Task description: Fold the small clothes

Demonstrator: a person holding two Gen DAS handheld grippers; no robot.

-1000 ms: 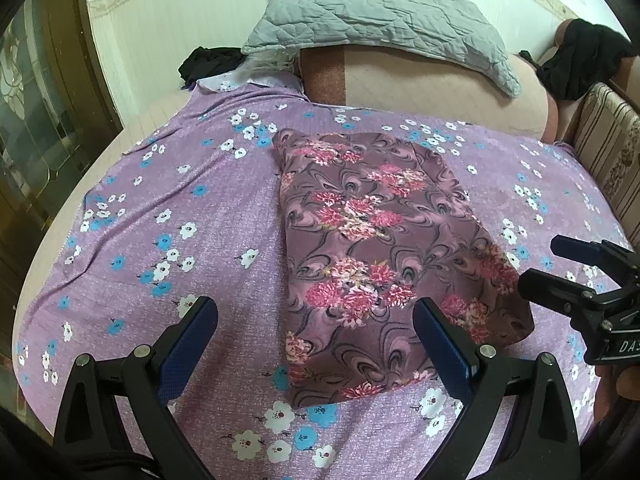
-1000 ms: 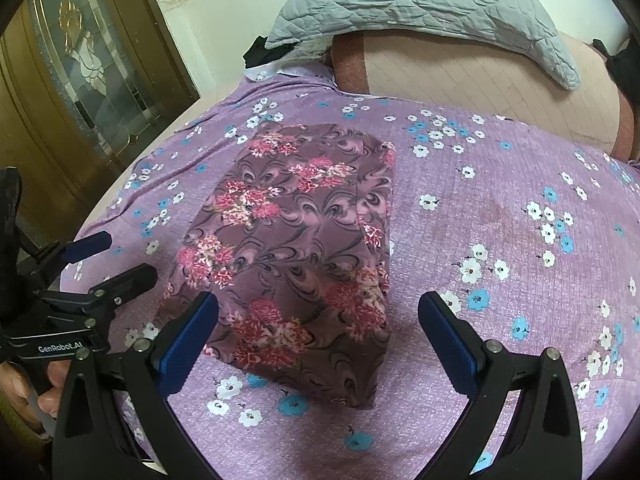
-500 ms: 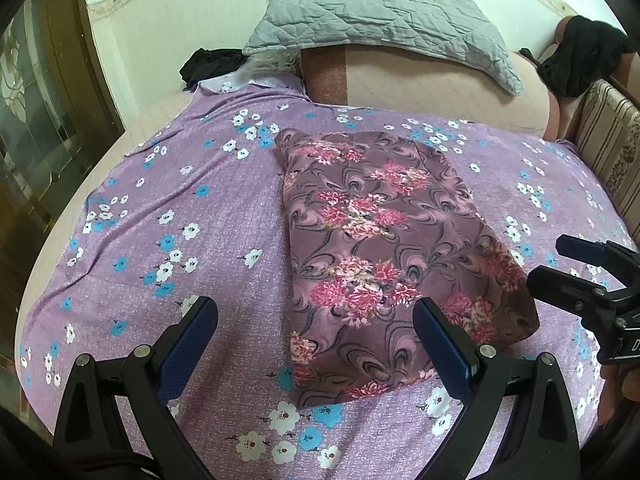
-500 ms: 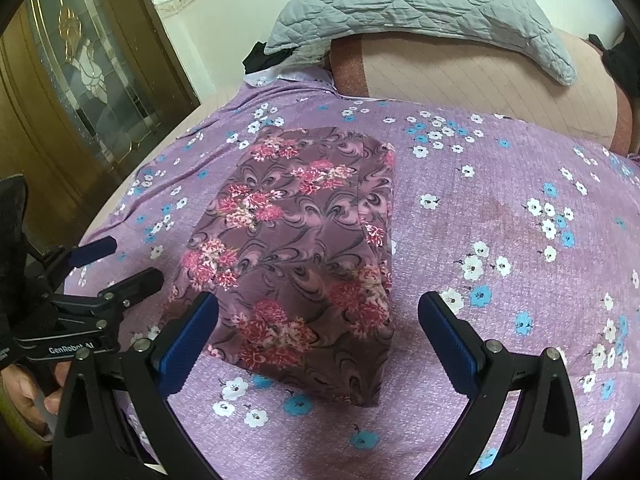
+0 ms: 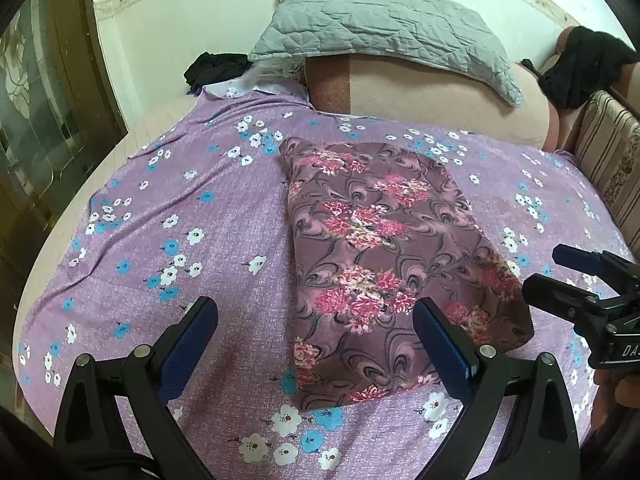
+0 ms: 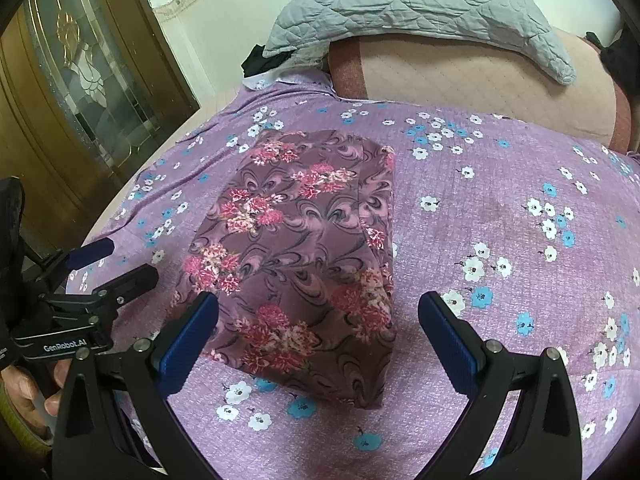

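Left wrist view: a gold-framed glass door (image 5: 36,128) stood at the far left, beside a bed spread with a purple sheet (image 5: 224,216) printed in white and blue flowers. The left gripper (image 5: 314,334) hung just above the sheet at the near edge, its blue-padded fingers spread wide apart and holding nothing. A folded mauve garment (image 5: 384,256) with pink blossoms lay flat near the middle of the sheet, forming a long rectangle; its near left corner sat between the left gripper's fingers. Behind it a grey quilted pillow (image 5: 384,32) rested on a pink bolster (image 5: 440,100) at the head of the bed, with dark clothing (image 5: 216,70) bunched at the sheet's far left corner. At the right edge the right gripper (image 5: 556,276) entered, its fingers parted and empty, near the garment's right side but clear of it.

In the right wrist view, a hand (image 6: 28,396) gripped the left tool's handle at the lower left, and the right gripper's open jaws framed the garment's near right corner.
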